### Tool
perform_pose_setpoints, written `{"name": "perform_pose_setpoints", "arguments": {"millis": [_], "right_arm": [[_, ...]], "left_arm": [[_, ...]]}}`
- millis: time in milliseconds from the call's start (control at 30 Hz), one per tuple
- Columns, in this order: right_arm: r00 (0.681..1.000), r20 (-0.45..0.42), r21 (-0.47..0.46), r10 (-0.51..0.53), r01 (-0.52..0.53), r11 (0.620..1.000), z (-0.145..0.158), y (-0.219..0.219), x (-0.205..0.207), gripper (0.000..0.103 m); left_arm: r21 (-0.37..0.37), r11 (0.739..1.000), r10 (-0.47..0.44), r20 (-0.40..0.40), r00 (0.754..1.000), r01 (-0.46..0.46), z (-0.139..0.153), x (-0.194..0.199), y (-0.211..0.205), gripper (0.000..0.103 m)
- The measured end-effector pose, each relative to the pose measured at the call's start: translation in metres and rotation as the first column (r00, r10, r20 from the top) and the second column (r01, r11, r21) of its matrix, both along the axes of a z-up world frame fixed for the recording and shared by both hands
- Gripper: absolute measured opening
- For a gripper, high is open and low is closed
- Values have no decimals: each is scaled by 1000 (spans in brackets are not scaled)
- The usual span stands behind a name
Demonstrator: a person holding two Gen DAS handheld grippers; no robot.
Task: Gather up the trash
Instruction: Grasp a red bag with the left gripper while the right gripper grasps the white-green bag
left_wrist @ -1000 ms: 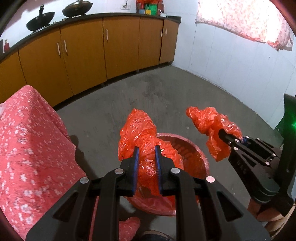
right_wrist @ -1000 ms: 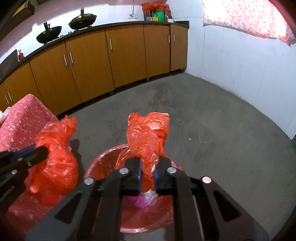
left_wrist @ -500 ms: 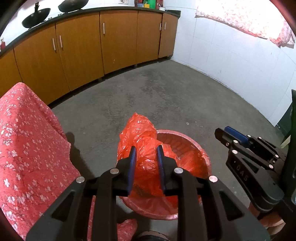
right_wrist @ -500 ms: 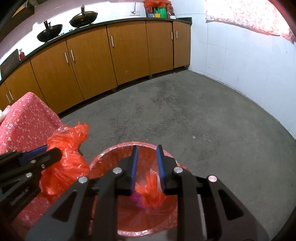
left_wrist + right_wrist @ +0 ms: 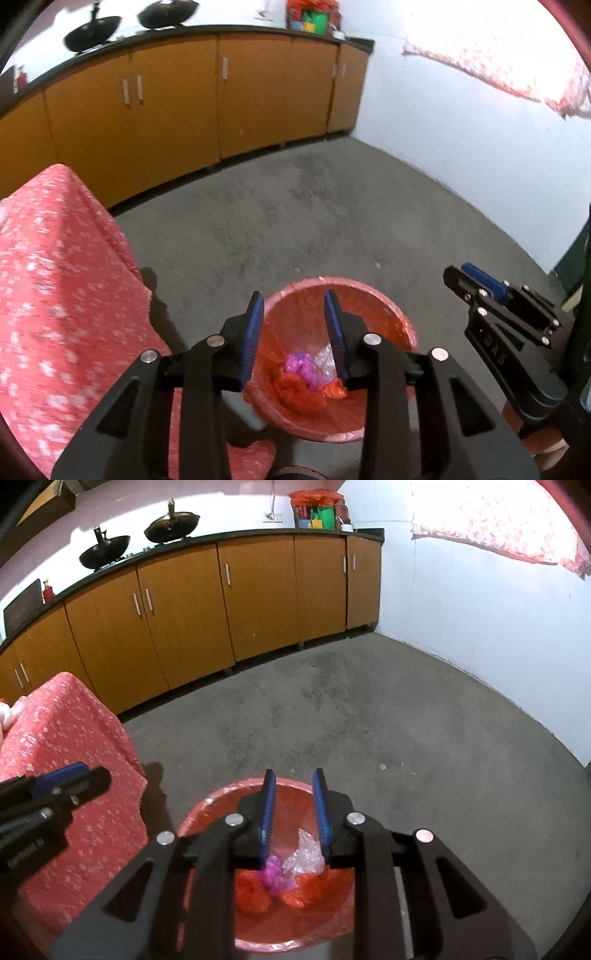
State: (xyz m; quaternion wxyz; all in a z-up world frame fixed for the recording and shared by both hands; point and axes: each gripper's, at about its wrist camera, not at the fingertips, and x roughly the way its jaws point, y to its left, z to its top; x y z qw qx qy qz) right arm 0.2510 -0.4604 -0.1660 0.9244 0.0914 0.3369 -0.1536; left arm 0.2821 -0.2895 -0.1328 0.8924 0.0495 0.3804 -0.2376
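Observation:
A round trash bin (image 5: pixel 384 306) lined with a red plastic bag stands on the grey floor; it also shows in the right wrist view (image 5: pixel 207 808). Inside lie crumpled red bag plastic (image 5: pixel 295 387), a purple scrap (image 5: pixel 301 365) and clear plastic (image 5: pixel 303 856). My left gripper (image 5: pixel 294 301) is open and empty above the bin. My right gripper (image 5: pixel 294 779) is open and empty above the bin; it also shows at the right of the left wrist view (image 5: pixel 465 277).
A table with a red flowered cloth (image 5: pixel 55 288) stands just left of the bin. Orange kitchen cabinets (image 5: pixel 184 609) with woks on the counter line the far wall. A white tiled wall (image 5: pixel 480 620) is on the right.
Both grippers let go of the red bag's gathered ends, right first, then left. The bag plastic dropped into the bin and both jaws opened.

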Motion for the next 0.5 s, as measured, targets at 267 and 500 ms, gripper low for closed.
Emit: {"name": "perform_pose_setpoints", "arguments": {"millis": [267, 500], "right_arm": [[991, 78, -1, 108, -108, 994, 46, 52, 10, 24], [954, 126, 4, 272, -275, 962, 81, 137, 30, 25]], "left_arm": [[-58, 987, 151, 72, 986, -147, 49, -5, 87, 35], [-72, 943, 333, 146, 932, -325, 72, -19, 193, 39]]}}
